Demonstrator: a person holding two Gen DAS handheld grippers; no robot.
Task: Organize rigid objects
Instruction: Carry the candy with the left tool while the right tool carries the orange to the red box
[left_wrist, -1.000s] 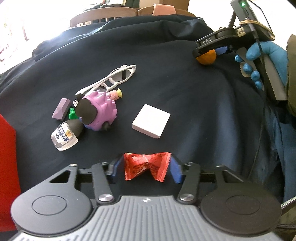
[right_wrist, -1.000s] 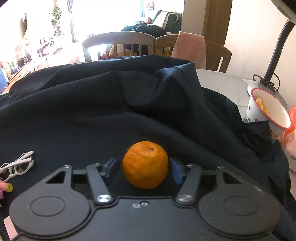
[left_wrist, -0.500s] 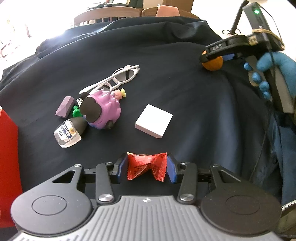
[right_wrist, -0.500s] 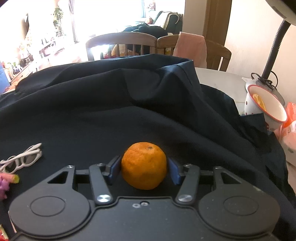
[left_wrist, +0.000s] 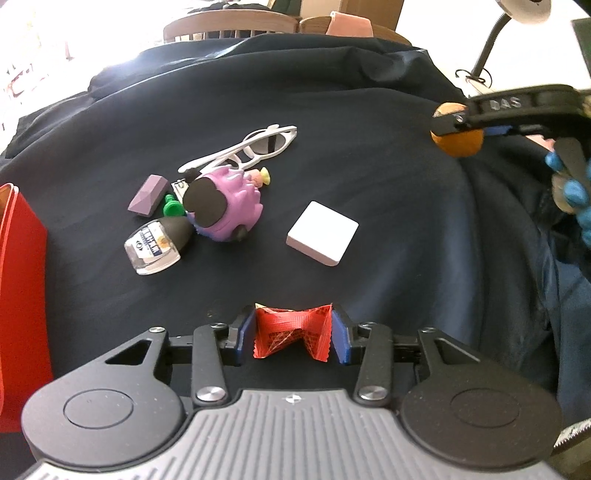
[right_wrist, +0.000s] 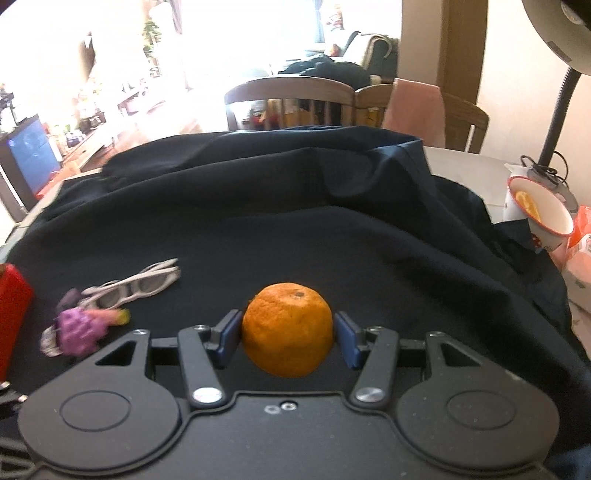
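Note:
My left gripper (left_wrist: 293, 332) is shut on a crumpled red wrapper (left_wrist: 284, 334), both blue pads pressing its ends just above the dark cloth. My right gripper (right_wrist: 288, 334) is shut on an orange (right_wrist: 288, 328) and holds it above the cloth. In the left wrist view the orange (left_wrist: 458, 144) hangs at the far right, with a blue-gloved hand (left_wrist: 576, 192) on that gripper's handle. On the cloth lie white glasses (left_wrist: 255, 147), a purple spiky toy (left_wrist: 229, 206), a white square box (left_wrist: 322, 232), a purple block (left_wrist: 147, 194) and a small bottle (left_wrist: 159, 243).
A red container (left_wrist: 18, 277) stands at the left edge. At the right, off the cloth, a red-rimmed bowl (right_wrist: 543, 210) sits beside a desk lamp's neck (right_wrist: 554, 125). Wooden chairs (right_wrist: 288, 99) stand behind the table. The dark cloth (right_wrist: 295, 221) is rumpled at the back.
The left pads have closed in on the red wrapper, crumpling it narrower. The right gripper has lifted the orange and swung it rightward, and the glasses and purple toy have entered its view.

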